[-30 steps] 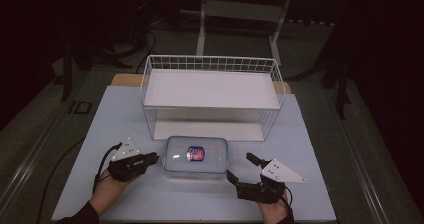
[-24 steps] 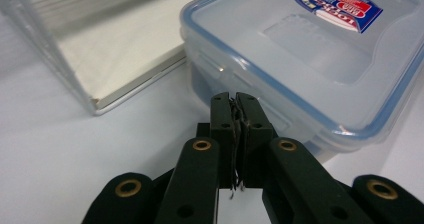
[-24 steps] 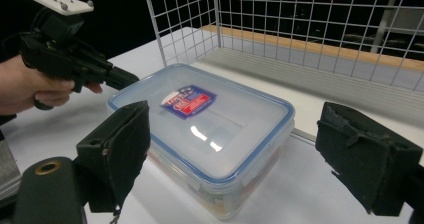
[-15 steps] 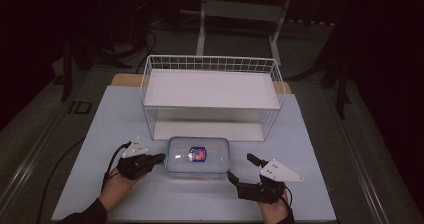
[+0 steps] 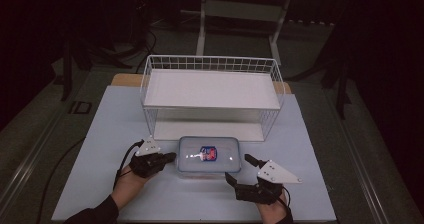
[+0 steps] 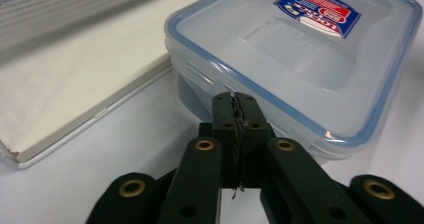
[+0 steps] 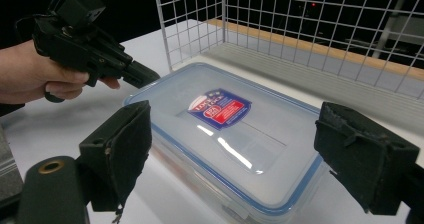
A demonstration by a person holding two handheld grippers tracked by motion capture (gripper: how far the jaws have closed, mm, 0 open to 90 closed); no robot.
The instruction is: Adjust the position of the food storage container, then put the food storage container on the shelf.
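Note:
A clear plastic container (image 5: 209, 155) with a blue-rimmed lid and a red and blue label lies flat on the white table, just in front of the wire rack. My left gripper (image 5: 170, 157) is shut with nothing in it, and its tips are at the container's left side (image 6: 300, 54). In the left gripper view the closed jaws (image 6: 234, 101) point at the lid's rim. My right gripper (image 5: 239, 168) is open at the container's front right corner. Its two pads (image 7: 117, 149) stand wide on either side of the container (image 7: 235, 134), apart from it. The left gripper (image 7: 145, 76) shows beyond the lid.
A white wire rack (image 5: 210, 91) with a flat upper shelf stands behind the container, its lower board (image 6: 75, 84) close to the box. The white table (image 5: 100, 134) has bare room to the left and right. Dark floor surrounds it.
My left gripper has moved right, up to the container's left side, staying shut. The right gripper and the container have kept their places.

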